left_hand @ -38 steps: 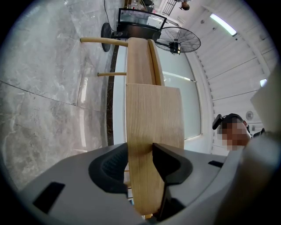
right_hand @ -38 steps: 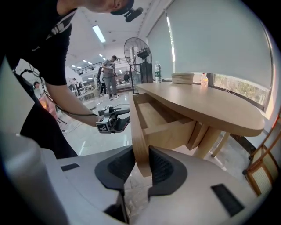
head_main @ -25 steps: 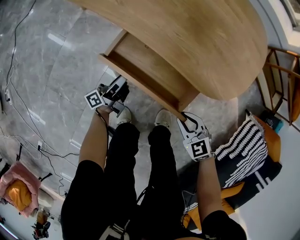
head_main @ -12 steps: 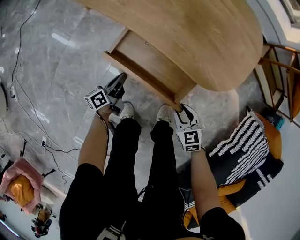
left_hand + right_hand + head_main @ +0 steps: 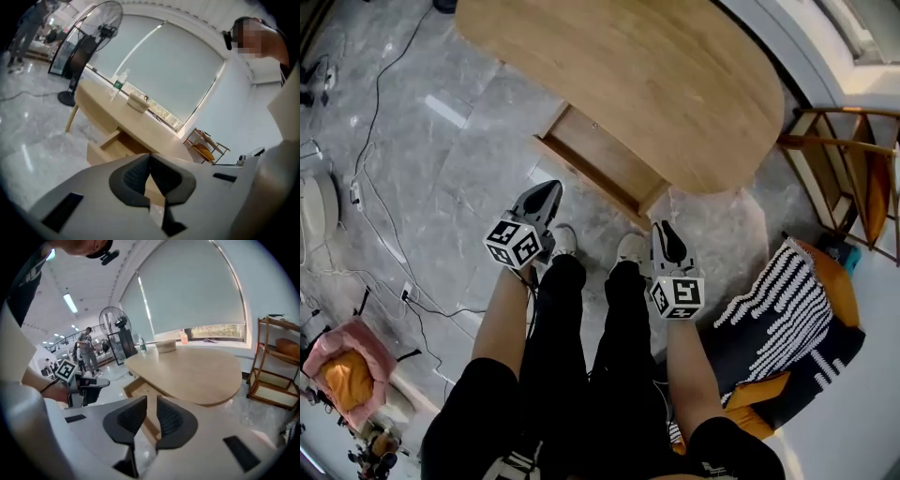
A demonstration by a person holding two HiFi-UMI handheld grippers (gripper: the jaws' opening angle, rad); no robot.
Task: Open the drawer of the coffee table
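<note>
Since 1 second ago both grippers have lifted away from the front of the drawer (image 5: 602, 161), and the left fingers (image 5: 133, 176), then apart, have closed. The drawer stands pulled out from under the near edge of the oval wooden counter (image 5: 647, 75), its wooden inside bare.

The left gripper (image 5: 551, 187) hangs over the person's shoes, clear of the drawer's front, its fingers pressed together on nothing. The right gripper (image 5: 662, 227) hovers just off the drawer's right front corner without touching it. Its fingers (image 5: 174, 418) are closing with a narrow gap left and nothing between them.

In the left gripper view a bottle (image 5: 119, 83) and a small box (image 5: 138, 101) stand on the far side of the counter. A standing fan (image 5: 96, 28) is beyond its end, and a wooden shelf (image 5: 844, 178) stands to its right. A striped throw (image 5: 778, 300) lies over an orange seat on the grey marble floor (image 5: 431, 187).
</note>
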